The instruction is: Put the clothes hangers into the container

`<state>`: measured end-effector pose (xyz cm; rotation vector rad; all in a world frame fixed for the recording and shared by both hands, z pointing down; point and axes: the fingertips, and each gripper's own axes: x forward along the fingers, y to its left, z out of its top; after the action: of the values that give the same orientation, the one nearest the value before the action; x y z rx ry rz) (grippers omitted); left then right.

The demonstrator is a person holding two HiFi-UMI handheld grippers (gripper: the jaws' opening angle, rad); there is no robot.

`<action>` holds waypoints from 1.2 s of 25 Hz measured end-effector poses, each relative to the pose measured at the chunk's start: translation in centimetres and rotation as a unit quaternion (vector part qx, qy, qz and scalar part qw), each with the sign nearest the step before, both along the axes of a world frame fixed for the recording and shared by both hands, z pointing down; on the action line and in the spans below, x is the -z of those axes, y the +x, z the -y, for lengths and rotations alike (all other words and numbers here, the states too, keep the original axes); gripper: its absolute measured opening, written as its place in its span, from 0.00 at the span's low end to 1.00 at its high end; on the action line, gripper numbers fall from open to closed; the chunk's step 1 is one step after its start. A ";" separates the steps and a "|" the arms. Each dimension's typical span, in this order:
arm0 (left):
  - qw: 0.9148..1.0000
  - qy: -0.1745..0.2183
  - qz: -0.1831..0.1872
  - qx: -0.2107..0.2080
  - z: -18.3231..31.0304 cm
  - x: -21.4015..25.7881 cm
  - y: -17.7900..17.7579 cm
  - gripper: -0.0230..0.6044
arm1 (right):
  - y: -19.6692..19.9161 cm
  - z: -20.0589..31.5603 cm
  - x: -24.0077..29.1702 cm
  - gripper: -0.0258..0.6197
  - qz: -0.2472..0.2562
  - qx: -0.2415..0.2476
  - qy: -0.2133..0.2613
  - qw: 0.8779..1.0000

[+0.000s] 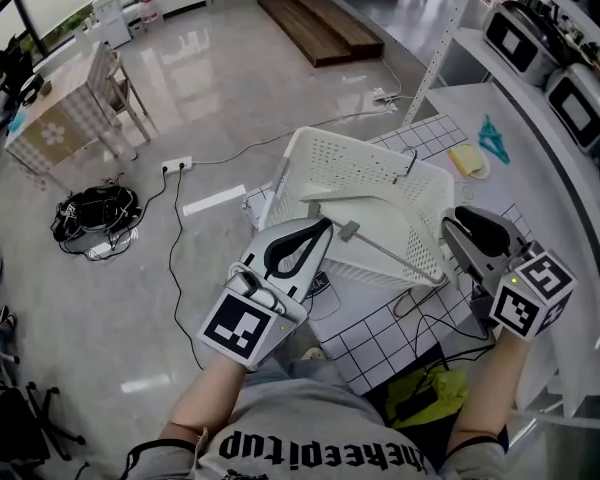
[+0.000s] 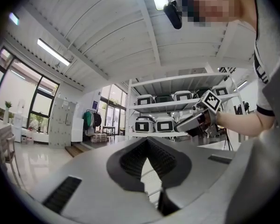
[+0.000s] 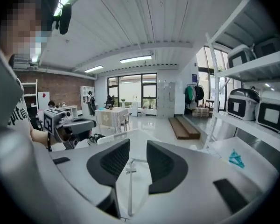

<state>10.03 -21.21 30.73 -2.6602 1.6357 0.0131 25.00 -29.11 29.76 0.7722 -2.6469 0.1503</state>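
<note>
A white slatted container [image 1: 325,163] stands on the checkered table top. A white clothes hanger [image 1: 365,206] with a thin metal bar and a grey clip lies in it, its wire hook [image 1: 409,158] toward the far rim. My left gripper [image 1: 325,228] hovers at the container's near left rim, jaws shut with nothing visible between the pads [image 2: 135,160]. My right gripper [image 1: 452,226] is at the near right rim and stands open. In the right gripper view the hanger's bar [image 3: 129,171] lies below the gap of the right gripper [image 3: 137,146], free of the pads.
A teal hanger-like item [image 1: 493,140] and a yellow object [image 1: 466,158] lie on the table behind the container. Shelves with rice cookers [image 1: 525,33] run along the right. A cable bundle [image 1: 95,218] and power strip [image 1: 176,165] lie on the floor left.
</note>
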 end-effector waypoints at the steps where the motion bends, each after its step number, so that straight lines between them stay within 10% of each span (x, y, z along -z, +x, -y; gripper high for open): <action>1: 1.000 0.000 -0.001 -0.003 0.0 0.0 0.1 0.07 | -0.1 -0.2 0.6 0.25 0.010 0.000 0.004 1.000; 9: 0.999 0.004 -0.003 -0.031 0.5 0.3 0.9 0.07 | -1.1 -1.9 2.5 0.03 0.090 -0.030 0.012 0.995; 30: 0.987 0.006 -0.009 -0.159 0.9 1.1 4.1 0.07 | -3.1 -6.5 3.0 0.04 0.145 -0.117 0.080 0.979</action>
<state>14.09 -22.14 29.59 -2.8866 1.1934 0.0503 21.88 -22.57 26.79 1.1978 -2.8572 0.1211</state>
